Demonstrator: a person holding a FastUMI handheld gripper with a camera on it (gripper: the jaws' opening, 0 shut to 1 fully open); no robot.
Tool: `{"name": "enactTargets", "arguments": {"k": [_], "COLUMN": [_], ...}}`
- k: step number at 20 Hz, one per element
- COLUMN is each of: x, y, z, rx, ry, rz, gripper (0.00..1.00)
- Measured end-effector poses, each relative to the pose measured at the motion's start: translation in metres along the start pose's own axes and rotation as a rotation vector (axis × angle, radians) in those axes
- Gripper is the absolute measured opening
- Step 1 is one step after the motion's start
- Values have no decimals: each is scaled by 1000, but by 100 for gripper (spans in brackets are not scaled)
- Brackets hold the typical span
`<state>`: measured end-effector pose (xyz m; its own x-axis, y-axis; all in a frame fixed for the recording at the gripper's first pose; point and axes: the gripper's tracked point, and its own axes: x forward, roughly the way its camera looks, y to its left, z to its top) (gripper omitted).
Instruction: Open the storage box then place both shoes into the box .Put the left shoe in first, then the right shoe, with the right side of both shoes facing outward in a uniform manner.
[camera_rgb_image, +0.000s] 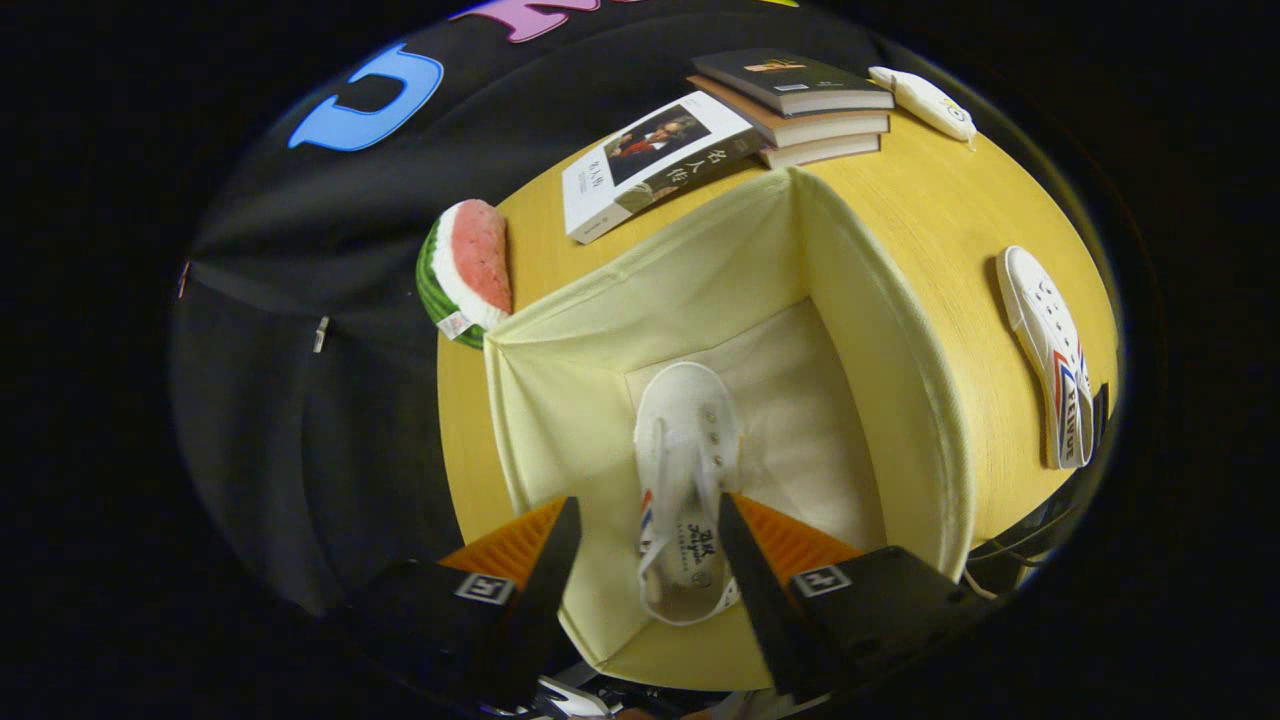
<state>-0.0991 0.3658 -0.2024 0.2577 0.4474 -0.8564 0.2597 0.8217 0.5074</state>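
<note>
A pale yellow fabric storage box (905, 330) stands open on the round yellow table (960, 210). One white canvas shoe (685, 425) with red and blue stripes lies on the box's floor, toe pointing away from me and its opening facing up. My gripper (648, 503) hovers above the box with its fingers spread to either side of the shoe's heel end. There is a gap on the left side, and the right finger overlaps the shoe's edge in the view. The second white shoe (1050, 350) lies on its side on the table, to the right of the box.
Beyond the box lie a white-covered book (650, 160) and a stack of three books (800, 100), with a small white object (925, 100) beside them. A watermelon-slice toy (470, 265) sits at the table's left edge, close to the box's corner.
</note>
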Motion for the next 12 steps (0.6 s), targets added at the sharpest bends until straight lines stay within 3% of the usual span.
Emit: {"name": "enactTargets", "arguments": {"k": [2,7,12], "x": [-16,-82,-142], "y": [2,-9,-81], "z": [7,42,75], "rx": [-71,-240,-280], "ry": [-30,-137,-233], "rz": [19,97,86], "gripper": [99,99,98]}}
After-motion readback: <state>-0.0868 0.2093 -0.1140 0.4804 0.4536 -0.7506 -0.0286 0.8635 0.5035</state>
